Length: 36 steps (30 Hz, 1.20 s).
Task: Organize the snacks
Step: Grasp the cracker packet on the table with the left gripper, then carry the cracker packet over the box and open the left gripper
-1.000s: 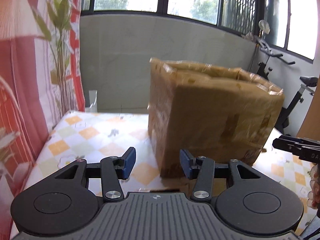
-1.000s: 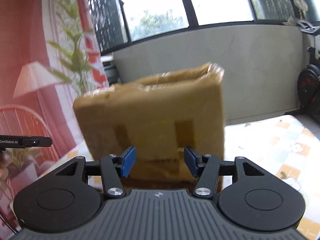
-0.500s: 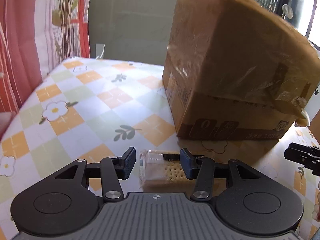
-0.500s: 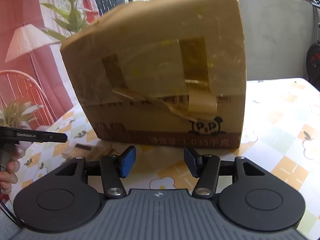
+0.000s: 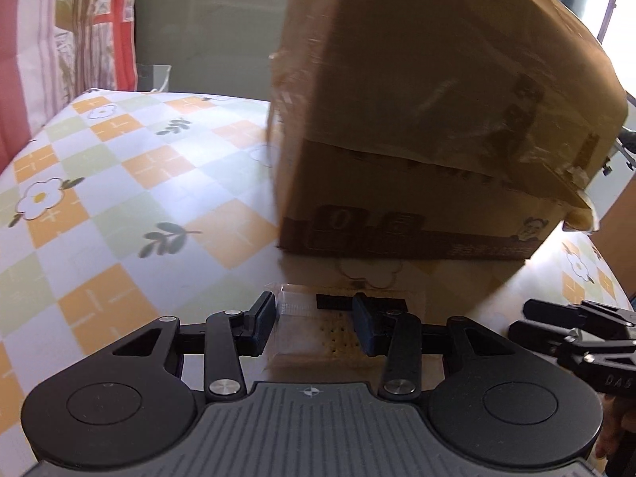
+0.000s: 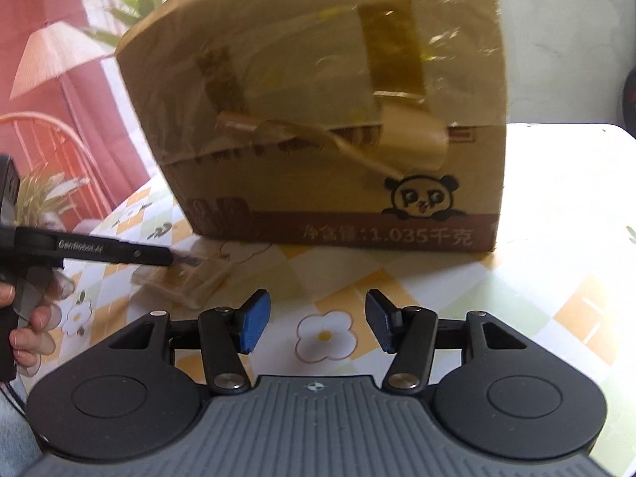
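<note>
A clear-wrapped cracker packet (image 5: 318, 330) lies flat on the checked tablecloth just in front of a tall taped cardboard box (image 5: 417, 119). My left gripper (image 5: 314, 328) is low over it, its jaws closing with the packet between them; I see no firm pinch. In the right wrist view the same packet (image 6: 187, 282) lies left of centre under the left gripper's tip (image 6: 159, 256). My right gripper (image 6: 318, 326) hovers open over a printed flower with nothing between its fingers, in front of the box (image 6: 338, 119). In the left wrist view it shows at the right edge (image 5: 576, 326).
The flowered tablecloth (image 5: 99, 218) runs wide to the left of the box and to its right (image 6: 556, 278). A red patterned curtain (image 5: 59, 39) hangs past the table's left side. A person's hand (image 6: 28, 318) grips the left tool.
Both grippers have sunk toward the table and tipped down, so the box looms larger. The cracker packet has come between the left fingers, and those fingers have narrowed.
</note>
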Available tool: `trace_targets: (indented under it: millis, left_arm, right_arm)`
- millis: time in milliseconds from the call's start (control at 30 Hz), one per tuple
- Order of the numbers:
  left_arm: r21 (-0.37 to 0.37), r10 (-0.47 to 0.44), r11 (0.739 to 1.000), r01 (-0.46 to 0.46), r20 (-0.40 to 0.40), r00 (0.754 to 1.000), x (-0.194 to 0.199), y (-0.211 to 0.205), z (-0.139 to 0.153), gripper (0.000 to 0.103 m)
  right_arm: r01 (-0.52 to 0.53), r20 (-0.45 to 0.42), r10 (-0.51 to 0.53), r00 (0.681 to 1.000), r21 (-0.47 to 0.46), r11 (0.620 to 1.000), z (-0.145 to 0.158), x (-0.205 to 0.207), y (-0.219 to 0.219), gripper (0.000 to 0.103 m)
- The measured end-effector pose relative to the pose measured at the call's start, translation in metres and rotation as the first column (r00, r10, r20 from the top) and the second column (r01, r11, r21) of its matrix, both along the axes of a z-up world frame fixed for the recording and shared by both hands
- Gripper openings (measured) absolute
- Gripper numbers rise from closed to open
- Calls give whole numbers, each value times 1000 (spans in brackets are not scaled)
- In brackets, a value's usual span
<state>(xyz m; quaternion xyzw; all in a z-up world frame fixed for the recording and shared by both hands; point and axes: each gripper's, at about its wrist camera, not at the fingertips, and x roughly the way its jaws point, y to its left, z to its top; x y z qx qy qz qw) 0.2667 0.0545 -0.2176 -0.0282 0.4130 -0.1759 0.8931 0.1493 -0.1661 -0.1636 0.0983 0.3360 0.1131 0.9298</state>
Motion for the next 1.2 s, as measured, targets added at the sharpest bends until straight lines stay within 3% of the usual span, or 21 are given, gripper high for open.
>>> trace_targets:
  millis: [433,600,733,933,1033,1200]
  left_arm:
    - [-87,-92,992,87,-63,994,-16,-65,-9,39]
    - [-80,-65,995,61,-48,997,-29,-77,-11,39]
    - [-93,-30,995,26,-36,999,-43,-76,-14,39]
    - [-55,-35,998,34,-11,999,-51,-84,-10,38]
    - [-35,-37,999,37,4,999,-53,-85,-4,38]
    - [-75,-33,996,36,49,998,-55,-79,16,38]
  right_arm:
    - [-115,-24,115,993,-4,993,-7,-5,13,57]
    - [-108,-25,108,994,7,994,-10,-6,10,56]
    - [-120,-10,120,993,-22,993,-11,-10,12,57]
    - [-132,-3,132,991,-86,988,-11,-12,21,57]
    - [-149,-1,151,989,-138,979,-9,-15,26,48]
    - [-149,45,159,986,-165,975,4,-21,26,47]
